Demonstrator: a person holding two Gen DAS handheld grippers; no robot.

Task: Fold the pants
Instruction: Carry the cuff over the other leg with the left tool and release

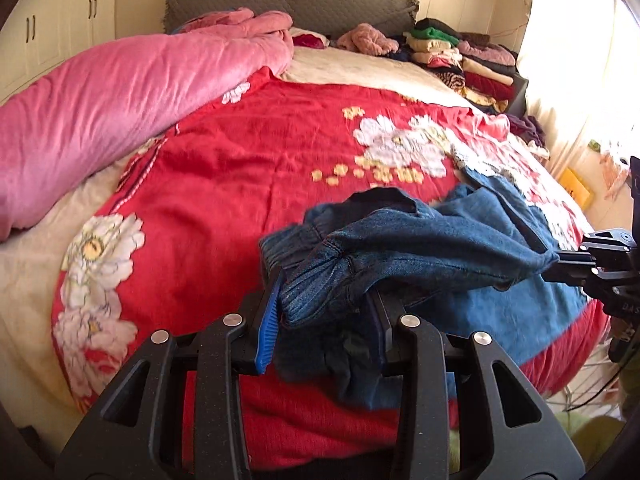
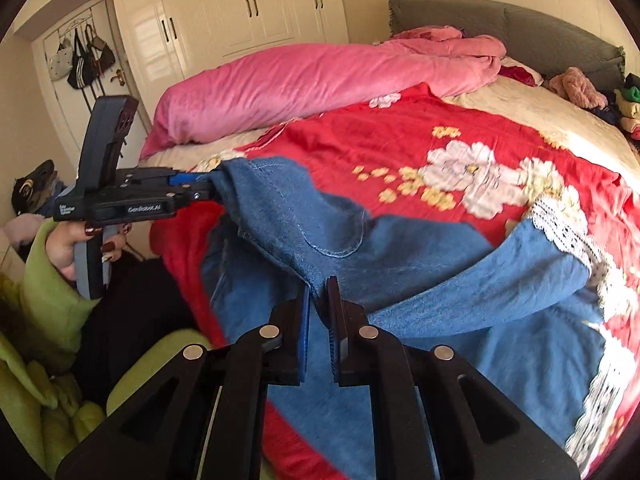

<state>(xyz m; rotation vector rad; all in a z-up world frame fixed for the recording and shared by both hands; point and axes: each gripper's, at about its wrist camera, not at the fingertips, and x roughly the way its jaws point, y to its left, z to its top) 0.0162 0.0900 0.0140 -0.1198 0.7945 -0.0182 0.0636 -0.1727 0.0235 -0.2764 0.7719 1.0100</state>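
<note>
Blue denim pants [image 1: 432,240] with a ribbed elastic waistband and white lace hems hang between my two grippers above a red floral bedspread [image 1: 240,184]. My left gripper [image 1: 324,316] is shut on the bunched waistband. My right gripper [image 2: 318,292] is shut on a fold of the pants [image 2: 304,232]; it also shows at the right edge of the left wrist view [image 1: 558,262]. The left gripper shows in the right wrist view [image 2: 210,188], pinching the upper corner. The legs trail down onto the bedspread [image 2: 400,136] toward the lace hems [image 2: 560,220].
A rolled pink blanket [image 1: 112,96] lies along the far left side of the bed. Stacks of folded clothes [image 1: 468,60] sit by the grey headboard [image 1: 288,4]. White wardrobes [image 2: 248,8] and a door with hanging bags [image 2: 80,60] stand behind. A green-sleeved arm [image 2: 44,280] is at left.
</note>
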